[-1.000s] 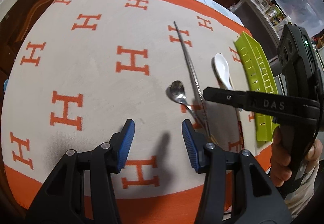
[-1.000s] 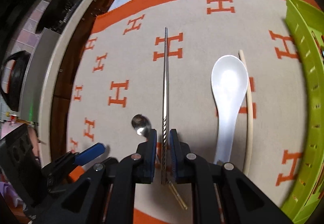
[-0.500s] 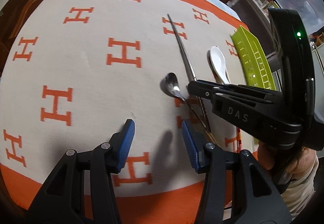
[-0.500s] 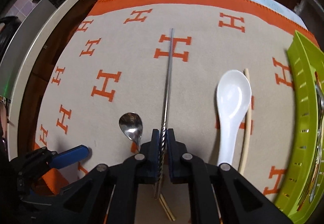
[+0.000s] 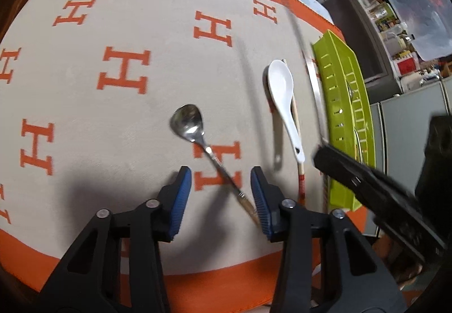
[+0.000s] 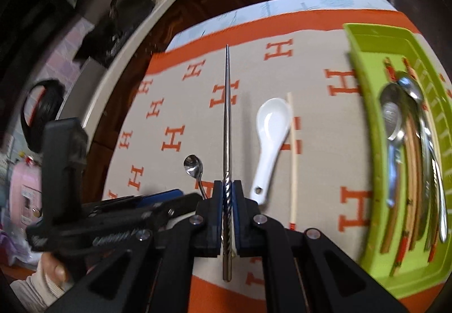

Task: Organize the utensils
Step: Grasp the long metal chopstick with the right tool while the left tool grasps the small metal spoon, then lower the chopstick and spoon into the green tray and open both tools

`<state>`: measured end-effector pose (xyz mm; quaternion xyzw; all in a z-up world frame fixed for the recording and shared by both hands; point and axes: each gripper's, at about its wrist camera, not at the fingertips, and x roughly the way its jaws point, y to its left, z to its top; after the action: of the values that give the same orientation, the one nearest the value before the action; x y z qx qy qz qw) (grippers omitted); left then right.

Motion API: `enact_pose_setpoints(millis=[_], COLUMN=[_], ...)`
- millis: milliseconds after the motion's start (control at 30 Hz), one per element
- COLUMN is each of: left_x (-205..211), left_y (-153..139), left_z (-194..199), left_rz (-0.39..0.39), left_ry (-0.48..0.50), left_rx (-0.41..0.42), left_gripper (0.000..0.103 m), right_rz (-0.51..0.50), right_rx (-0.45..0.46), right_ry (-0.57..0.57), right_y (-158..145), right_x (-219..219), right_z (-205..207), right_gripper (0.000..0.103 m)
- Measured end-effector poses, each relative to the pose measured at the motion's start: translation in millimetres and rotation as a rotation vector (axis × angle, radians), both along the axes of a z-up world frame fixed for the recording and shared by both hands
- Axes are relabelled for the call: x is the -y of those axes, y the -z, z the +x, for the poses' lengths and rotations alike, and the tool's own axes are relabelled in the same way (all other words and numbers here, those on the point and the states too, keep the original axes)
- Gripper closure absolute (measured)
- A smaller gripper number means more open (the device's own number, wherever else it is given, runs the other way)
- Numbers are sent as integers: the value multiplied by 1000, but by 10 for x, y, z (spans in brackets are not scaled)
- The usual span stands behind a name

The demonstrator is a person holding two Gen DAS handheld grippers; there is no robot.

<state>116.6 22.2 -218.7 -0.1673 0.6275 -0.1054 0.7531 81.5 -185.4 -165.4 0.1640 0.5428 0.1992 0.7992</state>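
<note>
Your right hand-held gripper (image 6: 228,217) pinched the metal chopstick (image 6: 227,126) left of the green tray (image 6: 364,115); next, lower it inside. Left hand-held gripper (image 5: 221,191) was spread.

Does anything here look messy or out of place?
Nothing is spilled or broken. A metal spoon lies slanted on the cloth, and a white spoon lies partly over a lone wooden chopstick, all outside the green tray. The right gripper holds a metal chopstick.
</note>
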Motion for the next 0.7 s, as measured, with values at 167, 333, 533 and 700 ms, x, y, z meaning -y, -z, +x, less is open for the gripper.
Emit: enact_pose_setpoints(millis=[167,333,533,700], left_x=[249,516,586,431], left_y=[78,93,51,29], left_z=[78,78,90,50], left_rz=[96,226,273,164], left_ry=[-2,39,23,-44], left_rx=[-69,-62,-27,-23], left_gripper=[78,78,101,102], right_rz=[35,64,89,114], right_rx=[9,11,21,38], right_ry=[31,45,59,62], right_y=[0,24,19,-45], right_x=[131,242,366,445], right_z=[-81,-146,-230,-297], right_gripper=[98,98,98,98])
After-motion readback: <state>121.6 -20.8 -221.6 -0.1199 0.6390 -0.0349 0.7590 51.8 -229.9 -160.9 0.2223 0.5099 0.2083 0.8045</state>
